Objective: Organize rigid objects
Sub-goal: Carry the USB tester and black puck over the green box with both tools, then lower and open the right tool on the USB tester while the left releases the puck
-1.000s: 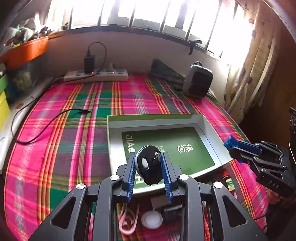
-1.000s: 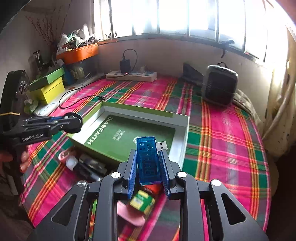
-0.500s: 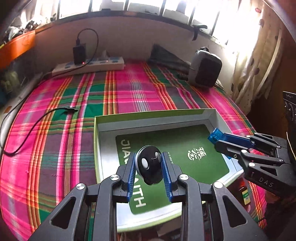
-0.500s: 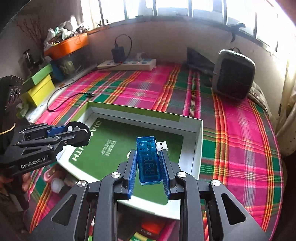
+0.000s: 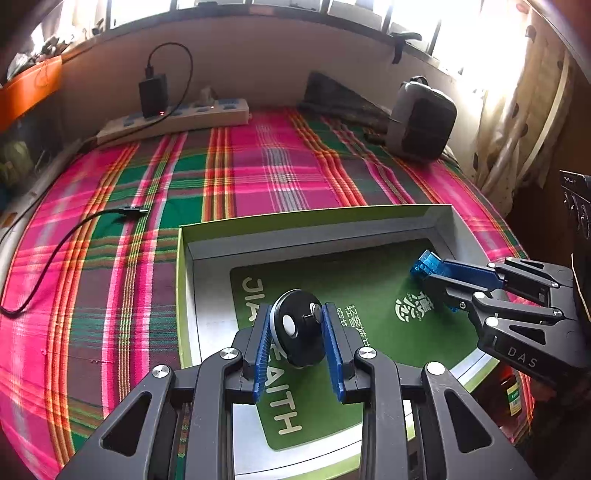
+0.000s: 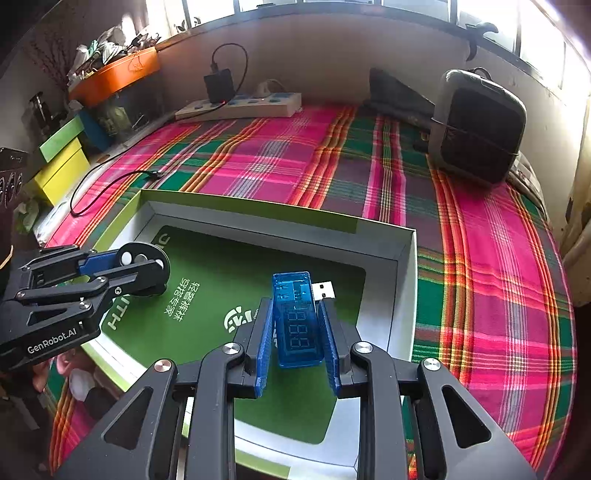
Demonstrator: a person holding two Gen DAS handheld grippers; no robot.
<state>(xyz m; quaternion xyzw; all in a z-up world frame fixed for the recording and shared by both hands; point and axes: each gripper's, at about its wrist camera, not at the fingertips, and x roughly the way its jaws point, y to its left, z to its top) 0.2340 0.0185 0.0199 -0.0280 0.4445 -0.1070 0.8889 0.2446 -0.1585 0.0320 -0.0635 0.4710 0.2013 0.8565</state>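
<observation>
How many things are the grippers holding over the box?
2. A black round gadget sits in the left gripper and a blue USB tester in the right gripper, both over the green-lined box.

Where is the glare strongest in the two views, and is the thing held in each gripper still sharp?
Left wrist view: windows blown out top right; black disc sharp. Right wrist view: glare at right edge; blue USB meter sharp, digits legible.

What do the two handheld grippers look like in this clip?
Both are matte black skeletal linkages with triangular cut-outs, silver rivets and ribbed blue finger pads. The left gripper body reads "GenRobot.AI" in white; the right gripper body reads "DAS". No cables or sleeves are visible.
</observation>
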